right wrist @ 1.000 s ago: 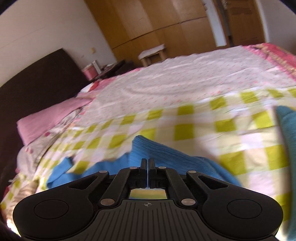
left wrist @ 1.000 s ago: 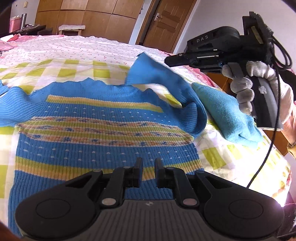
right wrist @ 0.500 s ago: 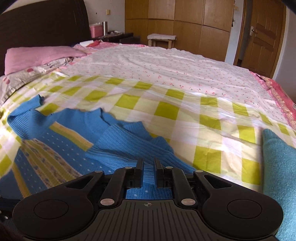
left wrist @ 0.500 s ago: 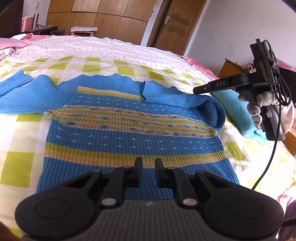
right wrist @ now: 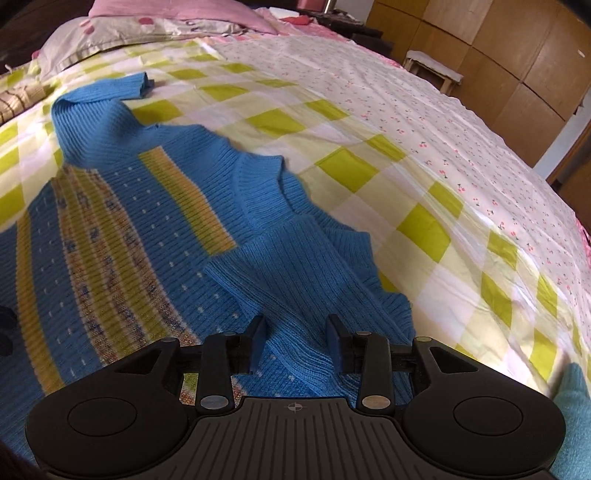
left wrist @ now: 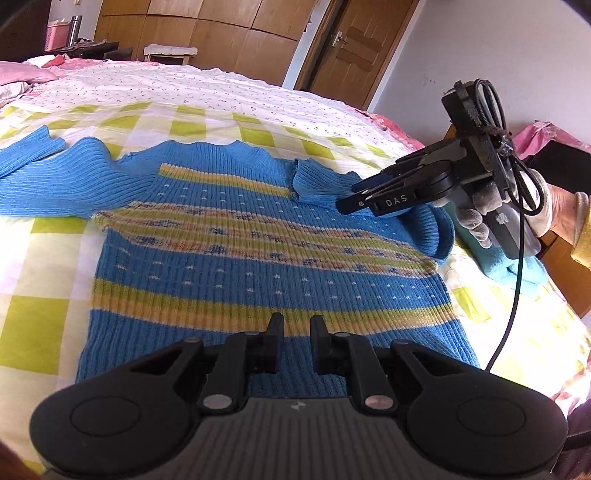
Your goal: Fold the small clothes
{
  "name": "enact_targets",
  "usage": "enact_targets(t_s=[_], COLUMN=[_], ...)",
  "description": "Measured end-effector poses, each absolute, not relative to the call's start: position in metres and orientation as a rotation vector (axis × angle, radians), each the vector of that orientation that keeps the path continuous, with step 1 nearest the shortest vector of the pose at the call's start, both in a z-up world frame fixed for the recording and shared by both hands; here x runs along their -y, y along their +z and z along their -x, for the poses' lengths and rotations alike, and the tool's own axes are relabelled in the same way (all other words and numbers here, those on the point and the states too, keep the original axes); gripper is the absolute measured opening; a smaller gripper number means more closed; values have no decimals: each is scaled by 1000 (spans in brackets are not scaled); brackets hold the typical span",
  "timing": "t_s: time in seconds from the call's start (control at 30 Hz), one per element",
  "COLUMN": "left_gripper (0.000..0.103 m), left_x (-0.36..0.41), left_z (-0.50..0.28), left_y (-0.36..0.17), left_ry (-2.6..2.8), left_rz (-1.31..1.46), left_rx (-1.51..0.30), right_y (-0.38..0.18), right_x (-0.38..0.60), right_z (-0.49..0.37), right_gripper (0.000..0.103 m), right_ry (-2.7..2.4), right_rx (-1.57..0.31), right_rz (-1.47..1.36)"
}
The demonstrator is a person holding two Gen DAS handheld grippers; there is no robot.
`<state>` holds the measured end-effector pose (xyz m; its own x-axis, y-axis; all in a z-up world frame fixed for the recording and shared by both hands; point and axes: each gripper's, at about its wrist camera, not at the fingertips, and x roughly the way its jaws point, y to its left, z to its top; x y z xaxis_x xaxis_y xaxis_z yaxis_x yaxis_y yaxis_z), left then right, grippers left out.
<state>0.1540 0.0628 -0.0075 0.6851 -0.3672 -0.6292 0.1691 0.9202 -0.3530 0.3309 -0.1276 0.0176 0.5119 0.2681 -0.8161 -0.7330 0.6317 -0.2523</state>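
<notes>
At far left of the left wrist view, a pink pillow (left wrist: 22,72) lies at the head of the bed, with a wooden wardrobe (left wrist: 207,33) behind it. The blue striped sweater (left wrist: 236,254) lies flat, front up, on the yellow-and-white checked bedspread (left wrist: 33,314); its one sleeve (left wrist: 33,162) is stretched out flat toward the left side of the view. Below centre, the left gripper (left wrist: 296,334) is held just above the sweater's hem; its jaws stand a narrow gap apart and hold nothing. Further right, the other sleeve (left wrist: 325,181) is folded inward over the chest, its cuff resting on the yellow stripe near the neckline. The right gripper (left wrist: 354,197), held in a white-gloved hand (left wrist: 480,206), is positioned directly over this folded sleeve. In the right wrist view its jaws stand wide apart on either side of the folded sleeve (right wrist: 306,273) and grasp nothing; whether the fingertips touch the knit cannot be determined. A black cable (left wrist: 517,280) hangs from the right gripper down toward the bedspread. At far right, a folded teal cloth (left wrist: 517,269) lies near the bed's edge, beside the sweater and partly hidden behind the gloved hand. A wooden door (left wrist: 354,48) stands in the background.
</notes>
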Motion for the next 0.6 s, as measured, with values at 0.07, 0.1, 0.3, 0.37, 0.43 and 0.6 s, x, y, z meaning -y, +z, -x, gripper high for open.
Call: enact_targets(t_s=[0.07, 0.1, 0.3, 0.37, 0.43, 0.6], left_gripper=[21, 21, 21, 21, 22, 25], left_x=[-64, -65, -73, -76, -80, -89], left_z=[-154, -154, -151, -149, -147, -143], left_y=[-7, -7, -1, 3, 6, 14], left_ry=[-305, -305, -306, -305, -303, -298], left_rz=[282, 285, 310, 320, 332, 354], left_rx=[-759, -758, -732, -719, -705, -672], right_y=[14, 13, 39, 59, 78, 97], right_x=[120, 117, 111, 111, 108, 80], right_z=[-330, -327, -322, -325, -328, -326], right_gripper=[31, 26, 6, 6, 6, 6], right_ry=[664, 652, 578, 549, 513, 540], right_rx=[-851, -852, -867, -848, -814, -768], right_rz=[669, 685, 514, 391, 267, 66])
